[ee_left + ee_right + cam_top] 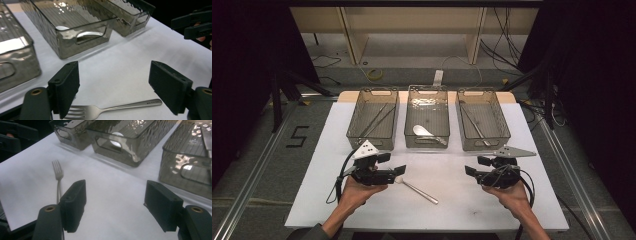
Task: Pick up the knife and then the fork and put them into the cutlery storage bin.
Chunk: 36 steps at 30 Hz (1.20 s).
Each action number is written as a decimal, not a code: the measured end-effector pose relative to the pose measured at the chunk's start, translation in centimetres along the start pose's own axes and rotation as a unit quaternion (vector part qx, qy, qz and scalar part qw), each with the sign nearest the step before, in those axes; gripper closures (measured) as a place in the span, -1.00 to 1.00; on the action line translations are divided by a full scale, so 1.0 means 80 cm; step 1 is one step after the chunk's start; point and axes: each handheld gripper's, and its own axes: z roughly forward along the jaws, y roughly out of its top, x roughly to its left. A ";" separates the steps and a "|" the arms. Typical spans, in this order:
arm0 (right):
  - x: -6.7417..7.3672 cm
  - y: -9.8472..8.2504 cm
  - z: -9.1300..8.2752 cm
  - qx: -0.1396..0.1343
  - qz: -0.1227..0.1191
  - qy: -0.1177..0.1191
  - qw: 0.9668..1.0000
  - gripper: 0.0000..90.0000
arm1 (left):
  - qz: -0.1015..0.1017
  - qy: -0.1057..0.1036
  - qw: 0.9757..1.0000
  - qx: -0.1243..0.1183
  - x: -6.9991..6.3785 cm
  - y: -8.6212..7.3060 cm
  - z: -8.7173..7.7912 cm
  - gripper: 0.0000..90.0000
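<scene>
A metal fork (414, 189) lies on the white table, its tines toward my left gripper (393, 164). That gripper is open, its jaws wide apart just above the fork's head. In the left gripper view the fork (112, 108) rests low between the two black jaws, untouched by the pads, and my left gripper (115, 85) holds nothing. My right gripper (477, 166) hovers open at the table's right, pointing left, with nothing between its jaws. In the right gripper view the fork (58, 173) lies off to the left, beyond the left jaw of my right gripper (115, 207).
Three clear smoky bins stand in a row at the back: the left bin (373, 146) and right bin (486, 146) hold long thin utensils, the middle bin (427, 145) a spoon (424, 131). White table surface spreads between the grippers.
</scene>
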 end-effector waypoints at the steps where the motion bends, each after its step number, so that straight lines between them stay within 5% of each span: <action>1: 0.001 -0.003 0.000 0.001 0.004 0.002 1.000 -0.23 | 0.002 -0.002 1.000 0.005 -0.002 0.000 0.002 -0.41; 13: 0.007 -0.020 -0.008 0.014 0.003 -0.003 1.000 -0.25 | 0.025 -0.032 0.998 0.055 -0.025 0.005 0.044 0.21; 24: 0.006 -0.029 -0.018 0.015 0.002 -0.010 1.000 -0.24 | 0.056 -0.057 0.988 0.136 -0.051 -0.006 0.087 0.93; 36: 0.008 -0.033 -0.020 0.019 -0.003 -0.009 1.000 -0.24 | 0.070 -0.063 0.977 0.190 -0.063 -0.024 0.121 0.97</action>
